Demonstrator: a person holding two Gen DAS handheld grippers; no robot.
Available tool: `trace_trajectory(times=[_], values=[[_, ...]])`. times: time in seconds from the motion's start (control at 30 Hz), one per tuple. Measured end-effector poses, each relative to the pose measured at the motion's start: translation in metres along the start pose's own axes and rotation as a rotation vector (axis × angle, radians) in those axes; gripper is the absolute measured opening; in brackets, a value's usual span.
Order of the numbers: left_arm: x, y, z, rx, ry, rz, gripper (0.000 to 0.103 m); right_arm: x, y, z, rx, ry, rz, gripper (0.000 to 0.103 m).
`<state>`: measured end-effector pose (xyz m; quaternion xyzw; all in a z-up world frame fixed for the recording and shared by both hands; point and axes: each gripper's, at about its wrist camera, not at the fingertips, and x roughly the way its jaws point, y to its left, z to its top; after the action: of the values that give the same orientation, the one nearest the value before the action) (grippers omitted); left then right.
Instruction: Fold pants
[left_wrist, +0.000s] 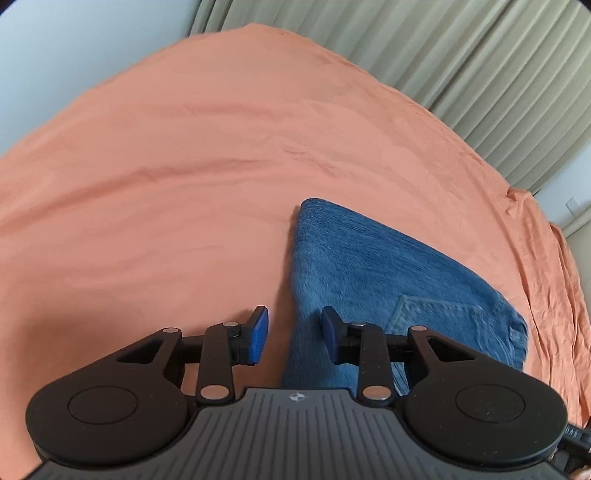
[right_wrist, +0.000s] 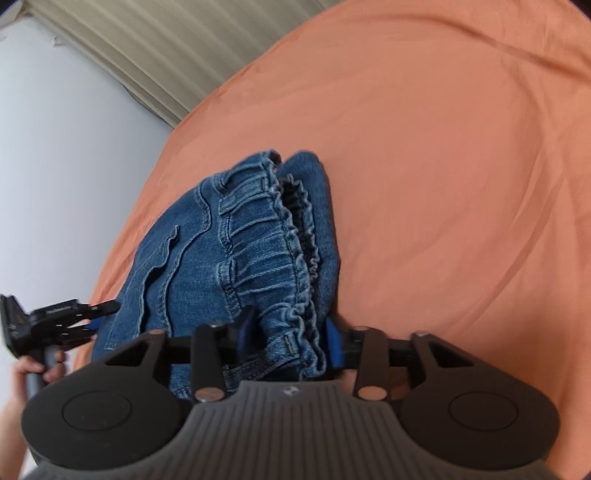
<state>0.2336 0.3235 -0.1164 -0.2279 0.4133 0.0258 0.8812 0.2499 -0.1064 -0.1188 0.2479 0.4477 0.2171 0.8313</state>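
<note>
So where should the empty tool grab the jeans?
Probably the jeans' bare folded edge, approached from the left side: the left tool already straddles it with jaws apart, while the right tool holds the bunchy elastic waistband.

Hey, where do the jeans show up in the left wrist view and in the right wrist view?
Left wrist view: the jeans lie lower right of centre, the folded leg end reaching up to mid-frame, by the open left claw.
Right wrist view: they fill the centre-left, the elastic waistband pinched in the right claw.
Shared landmark: the orange sheet under them, with the curtains behind.
</note>
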Motion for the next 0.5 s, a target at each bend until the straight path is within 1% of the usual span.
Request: trace_trajectory(times=[0.03,0.07,0.1,0.17,0.2,0.27,0.33,0.37,0.4,0.47,0.5], values=[[-0.009,-0.003,-0.004,0.017,-0.004,0.007,0.036,-0.013,0.012,-0.001,-0.06,-0.047,-0.034,0.041],[-0.018,-0.007,-0.008,0.043,-0.001,0.024,0.036,-0.013,0.012,-0.001,-0.06,-0.047,-0.034,0.041],[-0.026,-0.01,-0.013,0.071,-0.002,0.043,0.036,-0.022,0.018,-0.002,-0.095,-0.074,-0.057,0.041],[-0.042,-0.018,-0.024,0.132,-0.01,0.067,0.036,-0.035,0.036,-0.005,-0.187,-0.138,-0.13,0.04],[-0.047,-0.022,-0.03,0.155,-0.008,0.067,0.036,-0.043,0.043,-0.009,-0.247,-0.166,-0.159,0.039],[-0.052,-0.026,-0.041,0.18,0.012,0.09,0.036,-0.048,0.066,-0.014,-0.357,-0.204,-0.179,0.033],[-0.049,-0.026,-0.054,0.193,0.042,0.14,0.03,-0.048,0.083,-0.02,-0.432,-0.208,-0.15,0.032],[-0.046,-0.025,-0.06,0.191,0.066,0.164,0.026,-0.045,0.088,-0.024,-0.458,-0.205,-0.136,0.029],[-0.043,-0.023,-0.066,0.186,0.085,0.174,0.025,-0.042,0.092,-0.024,-0.478,-0.194,-0.138,0.027],[-0.037,-0.016,-0.078,0.174,0.116,0.197,0.025,-0.029,0.094,-0.025,-0.495,-0.159,-0.173,0.021],[-0.034,-0.011,-0.083,0.174,0.123,0.199,0.025,-0.021,0.093,-0.026,-0.495,-0.135,-0.189,0.021]])
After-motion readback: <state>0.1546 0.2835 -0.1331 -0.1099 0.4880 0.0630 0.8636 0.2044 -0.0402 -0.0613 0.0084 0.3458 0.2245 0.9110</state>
